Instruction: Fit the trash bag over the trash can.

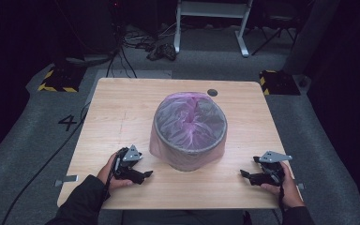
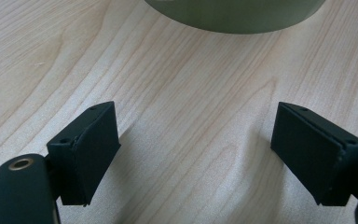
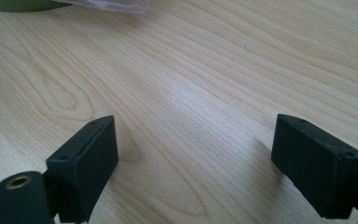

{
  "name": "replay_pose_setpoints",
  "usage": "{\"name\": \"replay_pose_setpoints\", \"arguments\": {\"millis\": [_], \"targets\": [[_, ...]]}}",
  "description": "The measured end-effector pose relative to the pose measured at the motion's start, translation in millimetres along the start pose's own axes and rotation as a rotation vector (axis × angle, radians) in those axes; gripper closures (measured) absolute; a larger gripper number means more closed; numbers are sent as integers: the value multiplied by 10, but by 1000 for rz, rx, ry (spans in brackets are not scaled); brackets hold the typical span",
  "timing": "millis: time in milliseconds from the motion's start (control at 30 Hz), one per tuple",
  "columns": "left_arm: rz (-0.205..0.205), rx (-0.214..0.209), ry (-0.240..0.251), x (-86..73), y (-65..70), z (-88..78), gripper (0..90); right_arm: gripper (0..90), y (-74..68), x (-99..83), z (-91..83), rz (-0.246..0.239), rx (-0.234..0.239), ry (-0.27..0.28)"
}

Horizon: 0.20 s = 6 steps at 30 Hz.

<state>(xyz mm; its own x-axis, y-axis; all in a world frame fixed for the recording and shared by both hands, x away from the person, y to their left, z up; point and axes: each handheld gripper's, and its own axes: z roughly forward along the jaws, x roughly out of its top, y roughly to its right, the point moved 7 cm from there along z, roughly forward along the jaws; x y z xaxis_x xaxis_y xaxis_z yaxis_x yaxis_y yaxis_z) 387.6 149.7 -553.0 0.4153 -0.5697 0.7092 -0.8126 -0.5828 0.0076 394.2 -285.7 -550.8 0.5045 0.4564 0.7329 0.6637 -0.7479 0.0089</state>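
Jaws wide — two grippers: left gripper [image 1: 143,175], right gripper [image 1: 244,174] | one bin [image 1: 190,131] | one table [image 1: 122,108]

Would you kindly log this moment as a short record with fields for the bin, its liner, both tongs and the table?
bin: round grey bin standing upright mid-table
liner: pink plastic bag lining the bin, its edge folded over the rim and hanging down the outside
left tongs: left tongs low over the table left of the bin, jaws apart, nothing between them
right tongs: right tongs low over the table right of the bin, jaws apart, nothing between them
table: light wooden table with a dark round grommet at its far edge
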Motion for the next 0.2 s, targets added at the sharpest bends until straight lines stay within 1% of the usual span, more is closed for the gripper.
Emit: {"name": "replay_pose_setpoints", "arguments": {"millis": [200], "targets": [[-5,-4,0,3,2,5,148,144,0,0,0,0,0,0]]}}
